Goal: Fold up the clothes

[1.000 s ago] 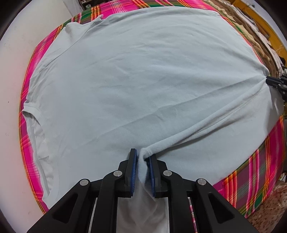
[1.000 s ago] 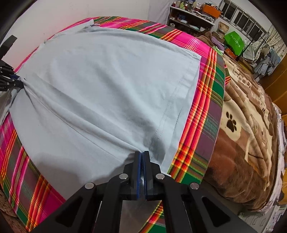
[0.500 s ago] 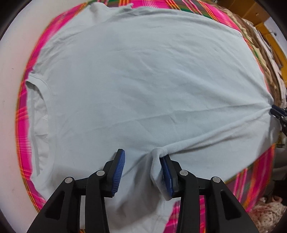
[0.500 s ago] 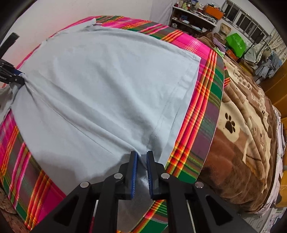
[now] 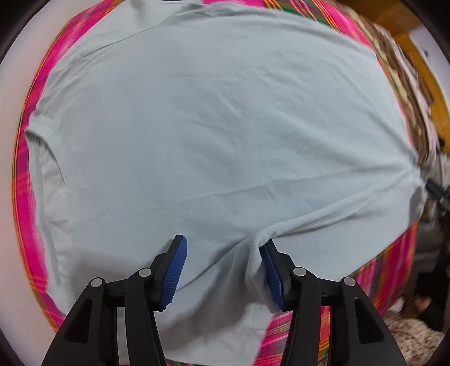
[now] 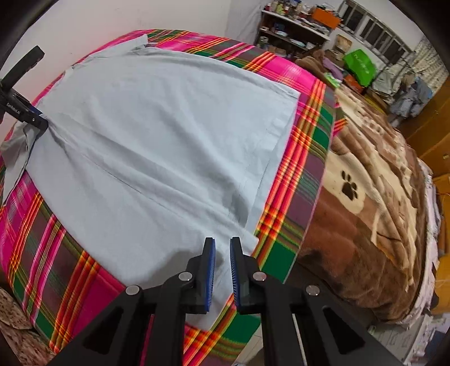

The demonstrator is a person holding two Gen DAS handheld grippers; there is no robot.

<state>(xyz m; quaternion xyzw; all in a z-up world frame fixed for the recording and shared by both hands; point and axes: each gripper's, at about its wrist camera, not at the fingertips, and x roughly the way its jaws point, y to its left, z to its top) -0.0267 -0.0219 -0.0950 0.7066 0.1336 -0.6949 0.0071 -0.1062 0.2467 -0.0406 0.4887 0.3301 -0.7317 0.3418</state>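
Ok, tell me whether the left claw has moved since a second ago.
Yes. The left claw has let go of the pale blue cotton shirt, its jaws opening, and has shifted toward the shirt's sleeve end, judged against the pink plaid bedcover.

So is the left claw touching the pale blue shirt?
Touching. In the left wrist view the opening left claw has one pad against a shirt fold; the other pad stands clear.

A white wall (image 6: pixel 118 17) backs the bed's plaid cover (image 6: pixel 306 157). A brown paw-print blanket (image 6: pixel 365 202) lies beside it; cluttered shelves (image 6: pixel 295 31) stand under windows (image 6: pixel 374 36).
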